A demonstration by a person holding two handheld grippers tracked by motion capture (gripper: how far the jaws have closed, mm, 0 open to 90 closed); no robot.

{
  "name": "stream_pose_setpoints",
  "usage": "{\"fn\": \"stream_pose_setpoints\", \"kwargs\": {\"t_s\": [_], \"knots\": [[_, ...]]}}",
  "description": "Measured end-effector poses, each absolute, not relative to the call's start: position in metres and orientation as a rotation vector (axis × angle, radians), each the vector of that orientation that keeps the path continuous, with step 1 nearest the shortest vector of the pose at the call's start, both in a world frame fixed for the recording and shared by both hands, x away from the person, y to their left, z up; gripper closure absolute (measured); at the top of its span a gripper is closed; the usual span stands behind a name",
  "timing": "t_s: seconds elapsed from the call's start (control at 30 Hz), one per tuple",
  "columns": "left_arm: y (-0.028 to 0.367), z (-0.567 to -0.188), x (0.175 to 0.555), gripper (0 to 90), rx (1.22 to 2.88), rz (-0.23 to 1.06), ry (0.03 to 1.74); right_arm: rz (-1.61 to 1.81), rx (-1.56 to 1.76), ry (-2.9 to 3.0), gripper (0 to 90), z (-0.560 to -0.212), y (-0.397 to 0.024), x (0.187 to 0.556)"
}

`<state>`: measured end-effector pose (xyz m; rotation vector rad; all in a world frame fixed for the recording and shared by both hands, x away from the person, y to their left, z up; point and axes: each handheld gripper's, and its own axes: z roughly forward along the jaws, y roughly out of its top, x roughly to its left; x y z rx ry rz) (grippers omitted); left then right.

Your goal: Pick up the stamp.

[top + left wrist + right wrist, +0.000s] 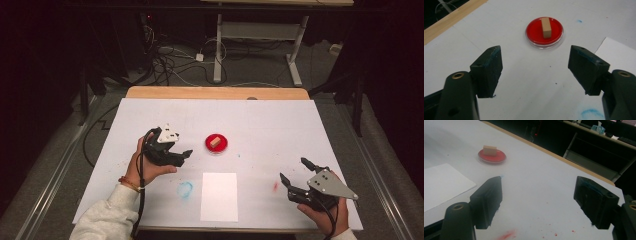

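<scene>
White table (280, 125), left gripper (535, 72) agape, empty

High view overhead facing forward, both gripper views low, sharing red dish (544, 32)

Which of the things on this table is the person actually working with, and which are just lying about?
In use:
- wooden block, lying in the red dish
- left gripper, open and aimed at the dish
- right gripper, open, held off to the side

Lying about:
- sheet of white paper
- blue smudge and red smudge on the table cover
</scene>
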<state>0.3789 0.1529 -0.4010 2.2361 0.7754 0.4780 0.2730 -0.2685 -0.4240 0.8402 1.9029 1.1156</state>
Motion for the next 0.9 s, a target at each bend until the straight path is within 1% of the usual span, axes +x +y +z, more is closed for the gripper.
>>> {"fn": "stream_pose_setpoints", "kwargs": {"t_s": [0.27,0.57,0.9], "knots": [[0.137,-0.398,0.392,28.2,2.288,0.446,0.775,1.11,0.853,1.91,23.5,-0.426,-0.269,0.274],[0.118,-0.386,0.404,29.2,2.301,0.423,0.738,1.107,0.848,1.924,23.5,-0.427,-0.266,0.279],[0.095,-0.389,0.419,31.6,2.374,0.397,0.699,1.103,0.848,1.931,23.5,-0.428,-0.263,0.282]]}}
